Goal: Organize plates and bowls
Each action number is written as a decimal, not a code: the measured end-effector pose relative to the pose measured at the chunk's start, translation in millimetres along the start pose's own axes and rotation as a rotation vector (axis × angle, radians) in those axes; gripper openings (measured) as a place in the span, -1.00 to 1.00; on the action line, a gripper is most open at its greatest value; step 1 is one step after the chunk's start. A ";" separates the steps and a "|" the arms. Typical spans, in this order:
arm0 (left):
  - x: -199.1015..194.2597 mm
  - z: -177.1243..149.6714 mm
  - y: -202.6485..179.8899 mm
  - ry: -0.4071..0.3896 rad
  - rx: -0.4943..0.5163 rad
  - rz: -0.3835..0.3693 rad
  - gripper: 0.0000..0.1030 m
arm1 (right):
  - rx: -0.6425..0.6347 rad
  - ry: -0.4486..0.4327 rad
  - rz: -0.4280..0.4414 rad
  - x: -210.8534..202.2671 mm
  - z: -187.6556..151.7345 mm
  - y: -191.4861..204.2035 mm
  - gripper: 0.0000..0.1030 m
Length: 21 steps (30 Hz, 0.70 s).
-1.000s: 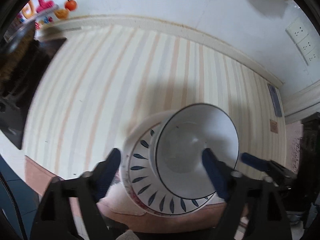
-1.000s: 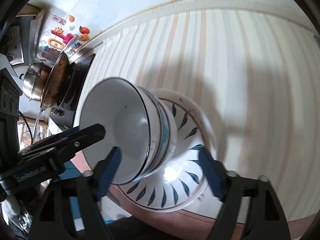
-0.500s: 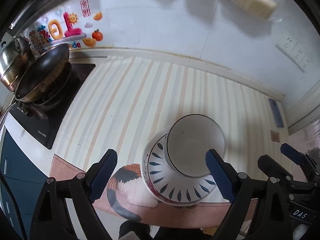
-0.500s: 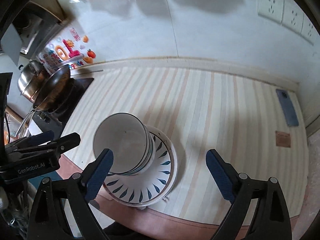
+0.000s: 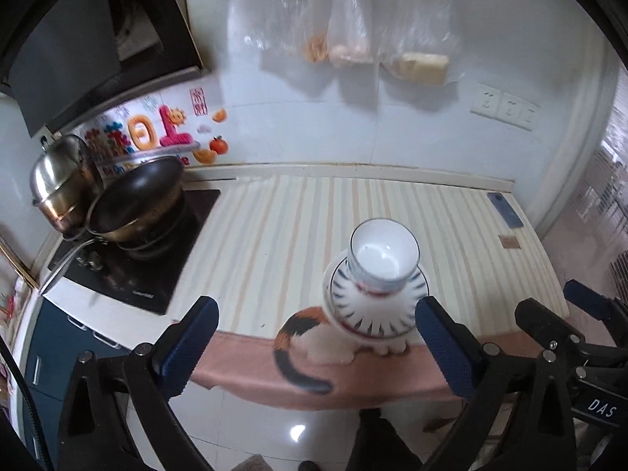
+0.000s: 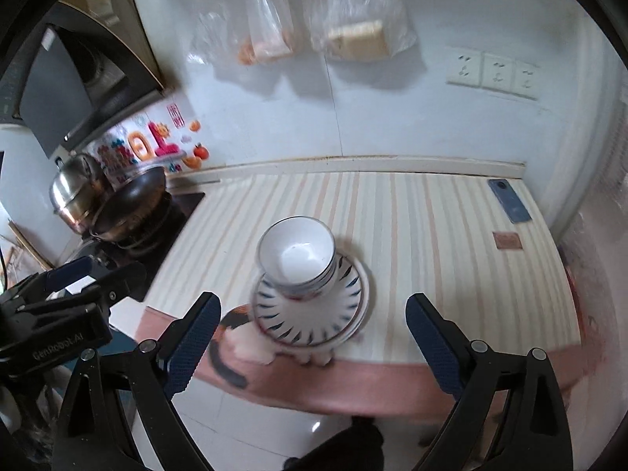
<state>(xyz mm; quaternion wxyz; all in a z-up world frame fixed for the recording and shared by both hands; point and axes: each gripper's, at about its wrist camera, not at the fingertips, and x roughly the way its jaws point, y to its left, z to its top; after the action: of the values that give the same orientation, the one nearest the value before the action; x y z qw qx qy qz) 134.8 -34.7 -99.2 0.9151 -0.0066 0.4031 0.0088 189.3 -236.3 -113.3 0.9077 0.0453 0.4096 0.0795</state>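
Observation:
A stack of white bowls [image 5: 382, 255] [image 6: 296, 253] sits nested on a stack of blue-leaf plates [image 5: 373, 316] [image 6: 314, 314] near the counter's front edge. My left gripper [image 5: 314, 310] hangs above and in front of the stack, its jaws opening, with nothing between the blue pads [image 5: 196, 329]. Wide apart too stand the fingers of my right gripper [image 6: 312, 306], which is open and holds nothing; the stack lies well beyond its fingertips. Each view catches the other gripper's body at its edge.
The striped tablecloth [image 5: 274, 243] has a pink hem with a cat picture [image 5: 302, 329]. A stove [image 5: 149, 259] with a dark wok [image 5: 137, 204] and a steel pot [image 5: 59, 184] stands left. A phone [image 6: 510, 200] lies back right. Plastic bags [image 6: 353, 31] hang on the wall.
Both grippers have pulled back and risen away from the bowl-and-plate stack, which now looks small and far. The stack has stayed in place on the counter.

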 end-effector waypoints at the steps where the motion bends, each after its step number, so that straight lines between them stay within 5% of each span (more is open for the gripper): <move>1: -9.9 -7.2 2.2 -0.004 0.005 -0.005 1.00 | 0.005 -0.008 -0.009 -11.6 -8.7 6.4 0.90; 13: -114.2 -76.1 33.3 -0.092 -0.005 -0.008 1.00 | -0.002 -0.151 -0.080 -153.9 -100.2 69.1 0.93; 21: -147.5 -96.4 39.9 -0.138 -0.041 0.006 1.00 | -0.021 -0.166 -0.062 -183.9 -123.6 81.5 0.94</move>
<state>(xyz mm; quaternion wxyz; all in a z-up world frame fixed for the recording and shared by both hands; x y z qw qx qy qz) -36.7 1.8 -55.6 0.9404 -0.0234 0.3387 0.0205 -32.1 -187.5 -47.6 0.9410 0.0295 0.3331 0.0517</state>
